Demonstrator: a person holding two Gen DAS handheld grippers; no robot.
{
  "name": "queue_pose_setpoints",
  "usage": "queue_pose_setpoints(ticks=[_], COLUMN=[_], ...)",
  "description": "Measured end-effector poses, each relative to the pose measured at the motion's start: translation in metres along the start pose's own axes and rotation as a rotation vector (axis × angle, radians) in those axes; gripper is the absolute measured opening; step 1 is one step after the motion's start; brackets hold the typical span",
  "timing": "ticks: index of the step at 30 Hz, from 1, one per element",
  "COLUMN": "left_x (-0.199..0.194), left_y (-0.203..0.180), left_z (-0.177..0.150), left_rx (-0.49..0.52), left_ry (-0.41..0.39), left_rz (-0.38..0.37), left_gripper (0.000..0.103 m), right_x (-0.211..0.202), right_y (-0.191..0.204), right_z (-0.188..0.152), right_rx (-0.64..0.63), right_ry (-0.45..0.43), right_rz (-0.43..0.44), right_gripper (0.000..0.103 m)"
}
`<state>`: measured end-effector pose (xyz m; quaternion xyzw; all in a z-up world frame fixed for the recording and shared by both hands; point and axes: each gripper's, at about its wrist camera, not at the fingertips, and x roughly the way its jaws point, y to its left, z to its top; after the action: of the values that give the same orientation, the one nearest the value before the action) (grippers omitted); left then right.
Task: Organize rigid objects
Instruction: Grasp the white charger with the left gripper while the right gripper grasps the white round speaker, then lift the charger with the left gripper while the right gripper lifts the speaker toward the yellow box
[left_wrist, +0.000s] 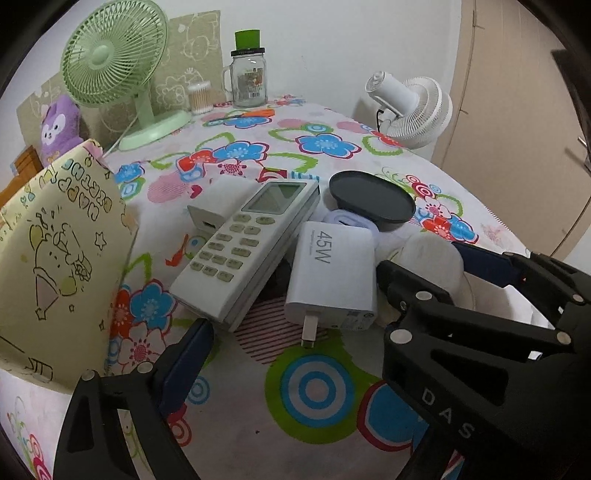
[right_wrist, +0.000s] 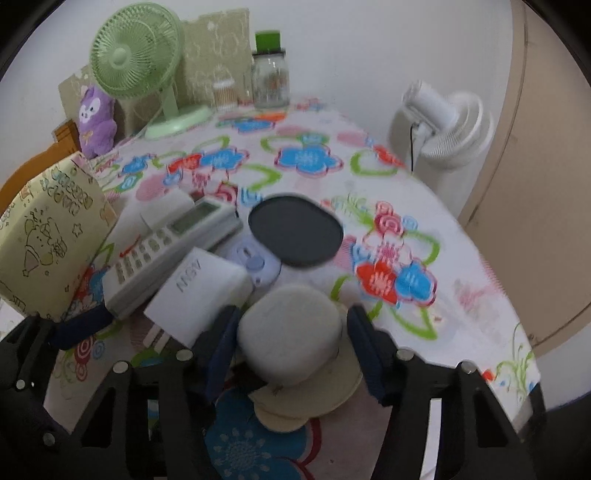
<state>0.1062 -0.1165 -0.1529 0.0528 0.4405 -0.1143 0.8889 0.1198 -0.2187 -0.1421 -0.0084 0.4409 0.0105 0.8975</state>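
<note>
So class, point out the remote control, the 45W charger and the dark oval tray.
remote control (left_wrist: 236, 251), left wrist view, on its keypad.
45W charger (left_wrist: 332, 273), left wrist view, on its top face.
dark oval tray (right_wrist: 295, 230), right wrist view, on its flat inside.

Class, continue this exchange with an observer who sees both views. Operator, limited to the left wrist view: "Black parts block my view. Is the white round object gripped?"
Observer: Not visibly. The right hand-held gripper straddles the white round object, but a sliver of tablecloth shows beside the right pad.
Operator: What is beneath it?
Observer: Flat beige pieces, sticking out toward the camera.
Operator: And under the black dish?
Observer: A lavender disc with a keyhole-shaped mark, partly covered by the dish.
</note>
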Motion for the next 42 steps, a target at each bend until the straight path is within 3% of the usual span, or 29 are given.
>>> queue_pose_setpoints(ticks=[16,25,28,42], left_x=[0.009,0.009,0.007,-0.005], left_y=[-0.006,-0.008,-0.011,-0.008], left_z=[0.011,0.012,0.010,0.000], left_rx=[-0.036,-0.019,-0.007,-0.008], left_ry=[-0.024,-0.031,-0.036,-0.039], left_rz=[0.018,0.019,-0.023,-0.048], left_gripper=[0.093,0.072,0.050,0.050], right_x=[-0.003,-0.001,-0.001,-0.014], right_y=[-0.031,-0.034,-0.032,-0.016], right_z=[0.003,0.001,0.001,-0.006], right_rx=[0.092,0.106,0.104,0.088], right_ry=[-0.022,-0.014,-0.012,-0.021], right_rz=[-0.040,-0.030,-0.028,-0.017], right_gripper=[0.058,0.058,0.058,0.058])
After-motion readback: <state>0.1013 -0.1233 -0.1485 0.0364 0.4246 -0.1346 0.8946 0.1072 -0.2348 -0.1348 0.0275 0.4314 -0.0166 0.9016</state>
